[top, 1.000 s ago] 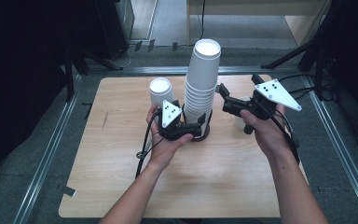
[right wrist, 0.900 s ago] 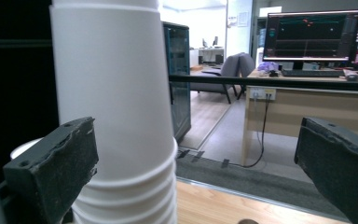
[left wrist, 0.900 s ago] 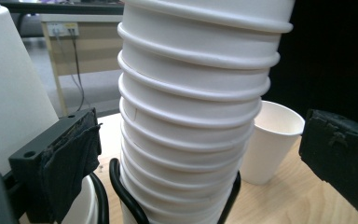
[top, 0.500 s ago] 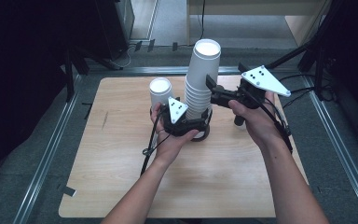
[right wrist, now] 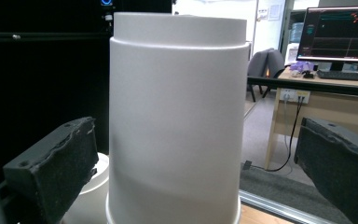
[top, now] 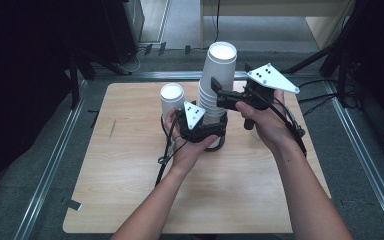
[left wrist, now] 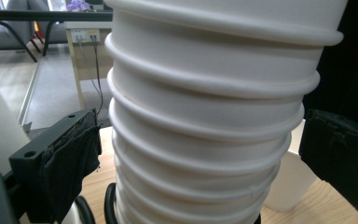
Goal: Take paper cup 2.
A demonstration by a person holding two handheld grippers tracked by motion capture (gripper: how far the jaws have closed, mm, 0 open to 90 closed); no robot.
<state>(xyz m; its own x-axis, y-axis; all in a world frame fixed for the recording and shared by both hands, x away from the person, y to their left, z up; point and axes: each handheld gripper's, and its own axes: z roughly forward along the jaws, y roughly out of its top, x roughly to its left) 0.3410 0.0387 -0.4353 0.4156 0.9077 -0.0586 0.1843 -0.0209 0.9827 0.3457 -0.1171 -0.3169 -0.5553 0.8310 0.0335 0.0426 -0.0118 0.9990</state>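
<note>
A tall stack of upside-down white paper cups [top: 214,100] stands mid-table. My left gripper [top: 216,131] is open around the stack's base. In the left gripper view the stack [left wrist: 205,116] nearly spans the gap between the left gripper's [left wrist: 200,154] black pads. My right gripper [top: 218,95] comes in from the right, higher up the stack. In the right gripper view the top cup [right wrist: 175,126] stands between the open jaws of the right gripper [right wrist: 196,154], with daylight on both sides. A single upturned cup [top: 171,97] stands just left of the stack.
The wooden table [top: 130,190] sits inside a metal rail frame [top: 50,165]. Cables trail from both grippers. The single cup appears again as a white cup [left wrist: 291,186] behind the stack and low at the left [right wrist: 93,186]. A desk with a monitor [right wrist: 335,32] lies beyond.
My right gripper has swung left from the stack's right side until its jaws straddle the upper cups. The left gripper has stayed at the base.
</note>
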